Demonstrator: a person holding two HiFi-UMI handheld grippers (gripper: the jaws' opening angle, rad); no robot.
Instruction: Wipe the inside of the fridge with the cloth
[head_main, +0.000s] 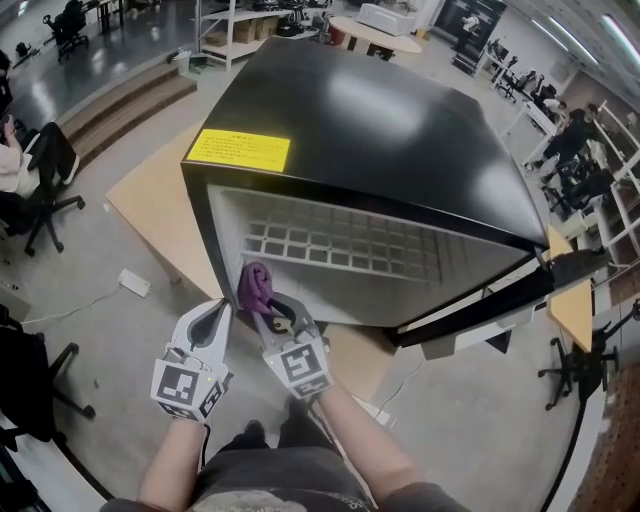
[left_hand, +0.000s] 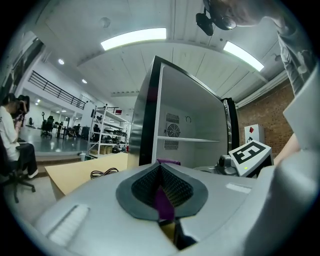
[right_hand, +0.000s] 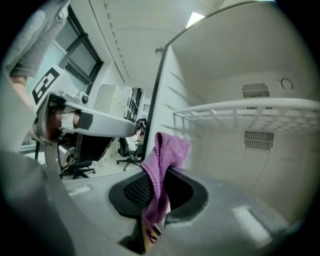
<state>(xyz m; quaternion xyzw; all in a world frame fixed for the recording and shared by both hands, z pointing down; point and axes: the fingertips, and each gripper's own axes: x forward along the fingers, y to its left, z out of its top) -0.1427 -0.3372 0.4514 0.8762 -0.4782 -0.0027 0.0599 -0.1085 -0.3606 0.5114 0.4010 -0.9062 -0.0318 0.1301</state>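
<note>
Right gripper (head_main: 263, 309) jaws clamp cloth (head_main: 254, 285) at fridge (head_main: 400, 130) mouth, frame's lower left. Left gripper (head_main: 224, 310) jaws closed, seemingly pinching a corner. Risk: cloth snags shelf (head_main: 340, 245) and pulls free.

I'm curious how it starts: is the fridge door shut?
No, the fridge stands open, its white inside and wire shelf in plain view.

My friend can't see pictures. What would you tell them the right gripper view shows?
A hand-held gripper is shut on a purple cloth, which sticks up from between its jaws. Ahead of it is the open fridge, white inside, with a wire shelf across it.
</note>
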